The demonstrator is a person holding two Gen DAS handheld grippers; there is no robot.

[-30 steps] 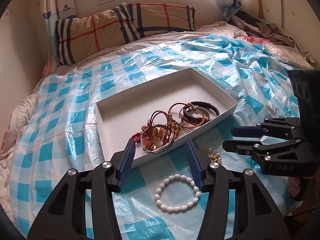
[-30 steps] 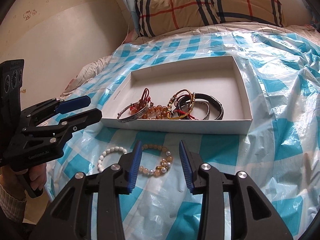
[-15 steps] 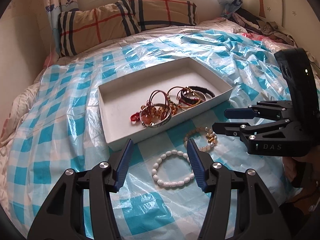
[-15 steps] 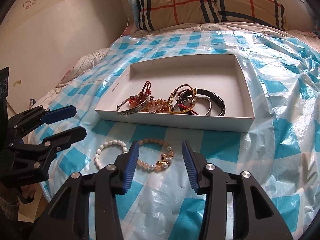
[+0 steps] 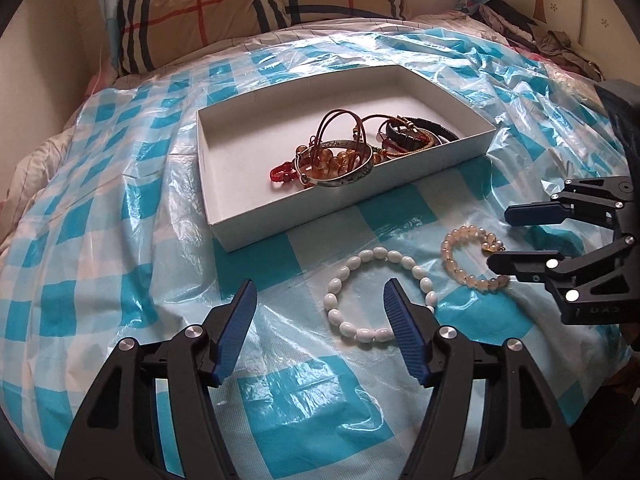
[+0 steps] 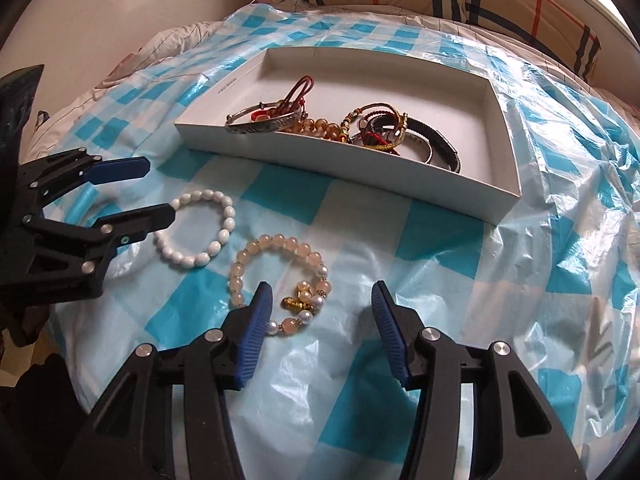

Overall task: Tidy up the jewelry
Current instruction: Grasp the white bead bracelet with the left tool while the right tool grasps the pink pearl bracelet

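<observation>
A white bead bracelet (image 5: pixel 362 258) and a peach bead bracelet (image 5: pixel 452 258) with a gold charm lie on the checked plastic sheet, in front of a white box (image 5: pixel 304 216) holding several bracelets (image 5: pixel 340 164). My left gripper (image 5: pixel 320 296) hovers low over the white bracelet (image 6: pixel 224 208). Its jaws are opening; part of the ring lies between them and the pads do not press on it. My right gripper (image 6: pixel 320 296) is low over the peach bracelet (image 6: pixel 280 242). Its jaws are opening too, with the charm between them, ungripped.
The blue-and-white plastic sheet (image 5: pixel 120 240) covers a bed. A plaid pillow (image 5: pixel 240 4) lies at the head against the wall. Crumpled clothes (image 5: pixel 540 36) sit at the far right. The two grippers are close side by side, the left gripper (image 6: pixel 160 190) and the right gripper (image 5: pixel 500 238).
Both grippers have sunk toward the sheet and come closer to the two loose bracelets. Both pairs of jaws stand wider than before. The bracelets have not moved.
</observation>
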